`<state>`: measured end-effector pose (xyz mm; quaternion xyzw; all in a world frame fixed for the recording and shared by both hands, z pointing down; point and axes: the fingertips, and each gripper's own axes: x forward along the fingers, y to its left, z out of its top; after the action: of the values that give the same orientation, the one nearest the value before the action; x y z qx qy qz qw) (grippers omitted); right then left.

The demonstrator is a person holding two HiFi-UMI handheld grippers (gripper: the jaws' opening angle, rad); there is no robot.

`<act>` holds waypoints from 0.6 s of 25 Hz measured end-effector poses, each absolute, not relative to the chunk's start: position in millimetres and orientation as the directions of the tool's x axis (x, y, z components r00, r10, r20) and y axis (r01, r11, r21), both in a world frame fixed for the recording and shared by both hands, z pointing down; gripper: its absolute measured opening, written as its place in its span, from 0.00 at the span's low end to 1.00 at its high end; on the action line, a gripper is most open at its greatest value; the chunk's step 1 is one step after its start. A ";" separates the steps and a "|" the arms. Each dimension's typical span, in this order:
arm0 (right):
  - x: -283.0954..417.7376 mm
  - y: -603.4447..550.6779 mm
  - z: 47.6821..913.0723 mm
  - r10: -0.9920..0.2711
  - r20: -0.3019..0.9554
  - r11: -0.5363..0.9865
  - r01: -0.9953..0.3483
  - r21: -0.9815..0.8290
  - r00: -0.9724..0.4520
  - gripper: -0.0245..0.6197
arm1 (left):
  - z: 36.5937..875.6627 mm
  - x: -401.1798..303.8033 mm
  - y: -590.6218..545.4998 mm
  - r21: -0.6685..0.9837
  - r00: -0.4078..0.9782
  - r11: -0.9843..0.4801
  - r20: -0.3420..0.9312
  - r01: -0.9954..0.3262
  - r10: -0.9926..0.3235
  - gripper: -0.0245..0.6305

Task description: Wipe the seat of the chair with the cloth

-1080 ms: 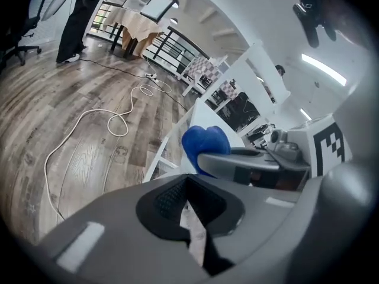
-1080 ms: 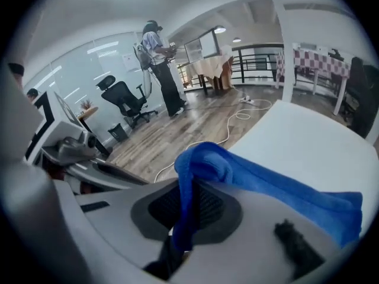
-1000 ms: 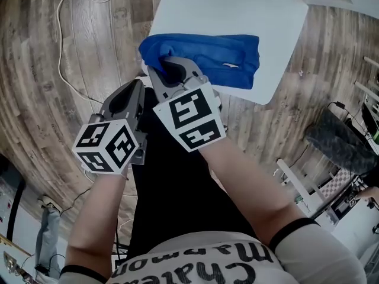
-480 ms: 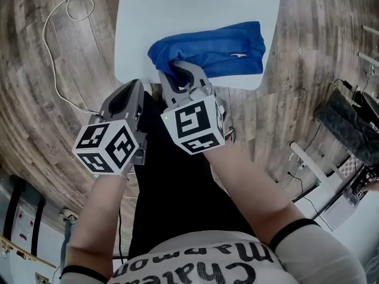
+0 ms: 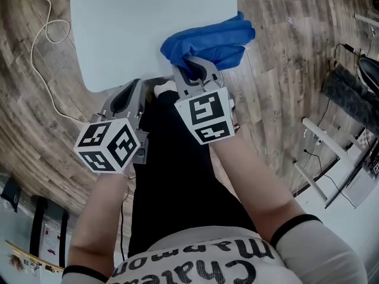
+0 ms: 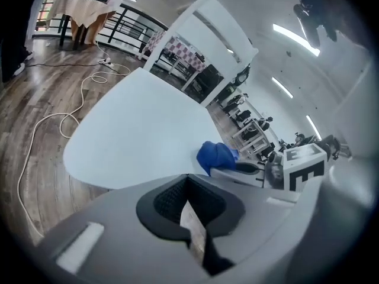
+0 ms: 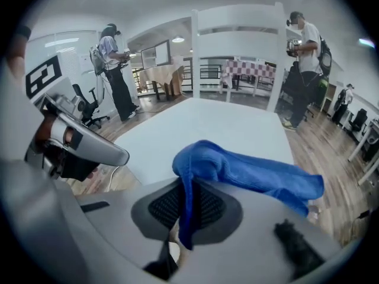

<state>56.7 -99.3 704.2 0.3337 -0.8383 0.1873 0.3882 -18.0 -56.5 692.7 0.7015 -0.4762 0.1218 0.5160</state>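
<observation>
In the head view the right gripper (image 5: 192, 70) held the blue cloth (image 5: 207, 43) at the near right corner of the white chair seat (image 5: 148, 28) while the left gripper (image 5: 127, 96) hung at the seat's near edge; in the left gripper view its jaws were pressed together on nothing, and in the right gripper view that gripper's jaws pinched a fold of the cloth.

Floor (image 5: 284, 70): grey-brown wood planks all round, as I see it.
Cable (image 5: 44, 34): white, looped loose on the floor.
Ceiling lights (image 6: 293, 38): long bright strips on white.
Railing (image 6: 127, 22): dark bars, far back.
Tan-clothed table (image 7: 159, 73): I make it out by the railing.
Checked table (image 7: 246, 68): near that one.
</observation>
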 end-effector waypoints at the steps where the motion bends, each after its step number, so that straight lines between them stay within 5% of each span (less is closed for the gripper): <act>1: 65.0 -99.9 704.1 -0.414 0.778 0.701 -0.710 -0.058 -0.473 0.09 | 690.7 -12.2 -56.5 0.608 0.523 -0.023 0.662 -0.794 -0.537 0.05; 15: 158.5 -123.8 705.6 -0.309 0.841 0.576 -0.791 -0.205 -0.443 0.09 | 633.3 63.7 -84.8 0.624 0.572 -0.100 0.625 -0.775 -0.531 0.05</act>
<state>158.5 -123.8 705.6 0.3466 -0.7937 0.3029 0.3977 63.7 -84.8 633.3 0.7315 -0.4463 0.1218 0.5009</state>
